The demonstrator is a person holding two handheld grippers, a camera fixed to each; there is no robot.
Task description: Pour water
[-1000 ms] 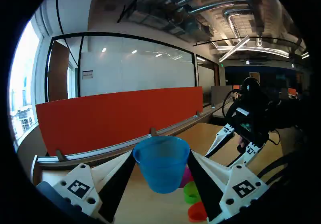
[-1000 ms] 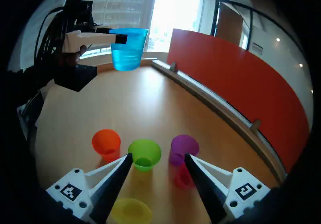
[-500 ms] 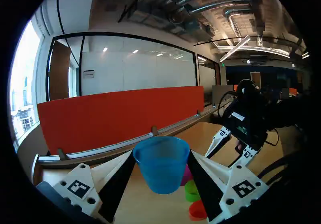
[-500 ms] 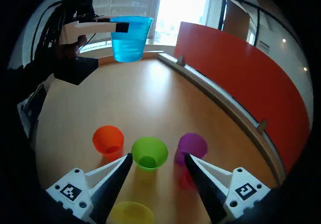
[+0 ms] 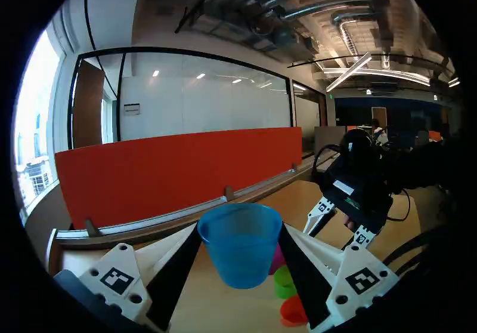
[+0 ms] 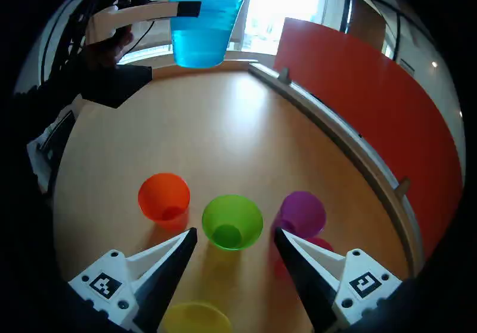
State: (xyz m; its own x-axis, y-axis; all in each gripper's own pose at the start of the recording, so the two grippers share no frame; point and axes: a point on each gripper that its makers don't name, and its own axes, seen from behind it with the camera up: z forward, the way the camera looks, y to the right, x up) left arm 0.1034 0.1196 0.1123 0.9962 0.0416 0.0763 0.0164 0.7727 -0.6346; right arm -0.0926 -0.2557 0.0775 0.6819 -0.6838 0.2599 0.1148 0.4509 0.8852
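A translucent blue cup stands upright between the fingers of my left gripper, which is shut on it; it hangs well above the table. From the right gripper view, that blue cup is at the top, held by the left gripper and a hand. My right gripper is open over the wooden table, its fingertips flanking a green cup. An orange cup stands left of it, a purple cup right. The right gripper also appears beyond the blue cup.
A yellow cup sits at the bottom between the right fingers, and a pink cup shows behind the purple one. An orange partition with a rail runs along the table's far side. Green and orange cups lie below the blue cup.
The right gripper has moved forward and tilted down over the cups, so the green cup sits higher between its fingers. The blue cup stays held in the left gripper.
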